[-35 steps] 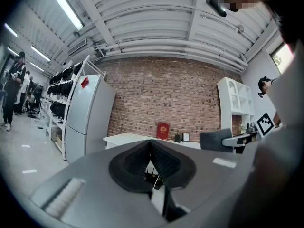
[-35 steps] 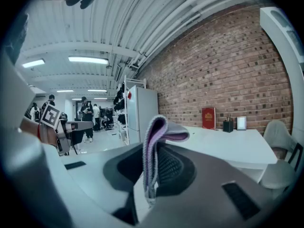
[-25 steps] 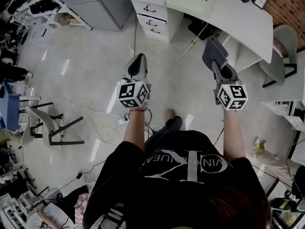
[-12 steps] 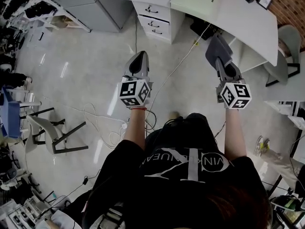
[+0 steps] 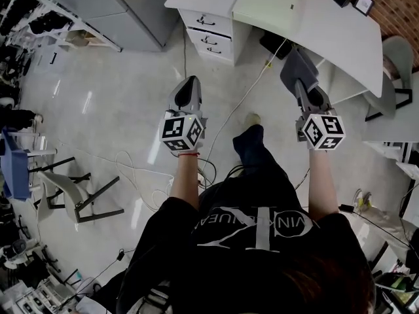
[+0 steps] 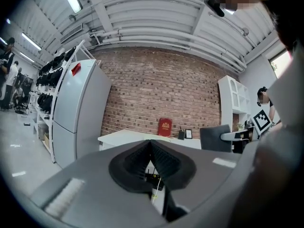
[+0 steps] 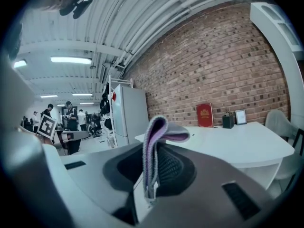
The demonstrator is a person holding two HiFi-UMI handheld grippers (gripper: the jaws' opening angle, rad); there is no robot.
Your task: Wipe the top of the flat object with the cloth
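Observation:
My right gripper (image 5: 302, 89) is shut on a grey and lilac cloth (image 5: 298, 65). In the right gripper view the folded cloth (image 7: 153, 146) stands up between the jaws and droops over at its top. My left gripper (image 5: 187, 85) is shut with nothing in it; in the left gripper view its jaws (image 6: 151, 144) meet in a closed line. Both are held over the floor, short of a white desk (image 5: 340, 31). A pale greenish flat panel (image 5: 265, 2) lies on the desk top, beyond both grippers.
White drawers (image 5: 208, 30) stand under the desk's left end and a grey fridge (image 5: 121, 5) left of it. Cables (image 5: 141, 169) trail on the floor. A chair (image 5: 72, 188) is at left and a grey chair (image 5: 393, 77) at right. A red book (image 6: 165, 127) leans against the brick wall.
The person has stepped forward, one foot now out ahead between the grippers. Both grippers keep their pose, and the cloth stays in the right one.

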